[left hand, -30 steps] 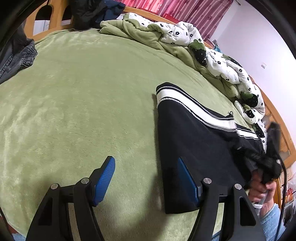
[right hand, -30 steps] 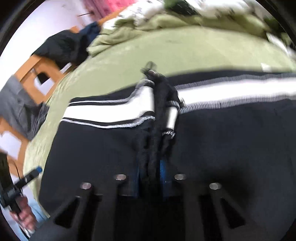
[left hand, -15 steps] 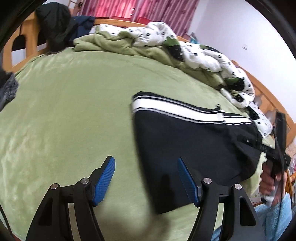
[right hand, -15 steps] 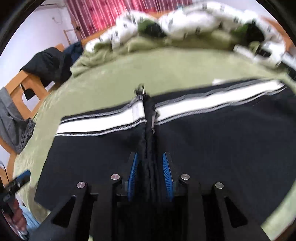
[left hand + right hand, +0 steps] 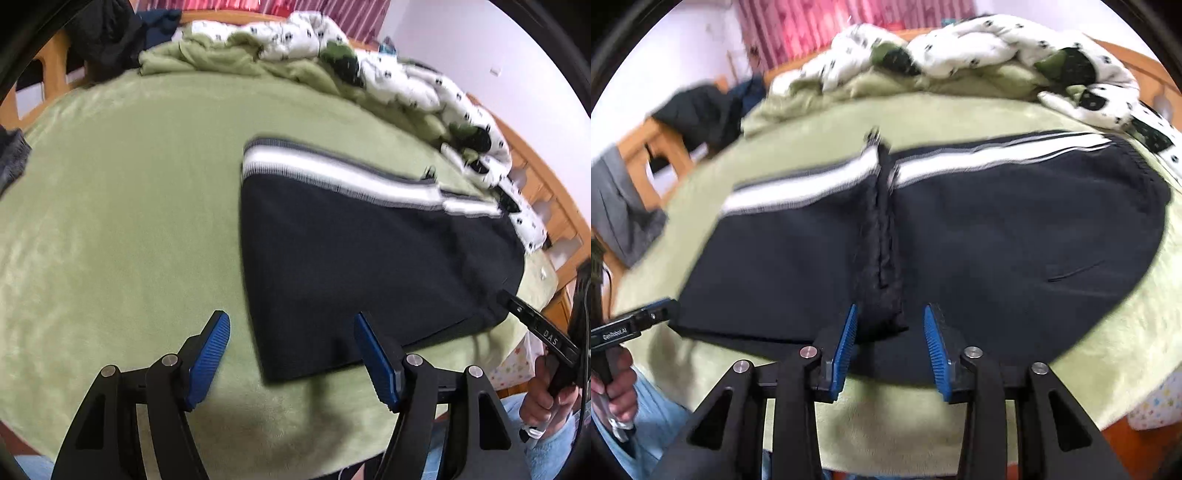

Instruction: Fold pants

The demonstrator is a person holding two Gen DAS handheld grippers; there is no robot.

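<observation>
Right wrist view: the right gripper had let go, fingers now apart around the ridge of the pants on the bed. The left gripper hung wide apart, the pants' corner just ahead. One fold looked finished.

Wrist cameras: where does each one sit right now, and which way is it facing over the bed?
Left wrist: sits on the left gripper, open near the bed's front edge, looking across the green blanket at the pants; the right gripper and its hand show at right.
Right wrist: sits on the right gripper, open, facing the pants' bunched middle ridge; the left gripper shows at left.
Shared: pants, blanket, the spotted quilt behind.
</observation>
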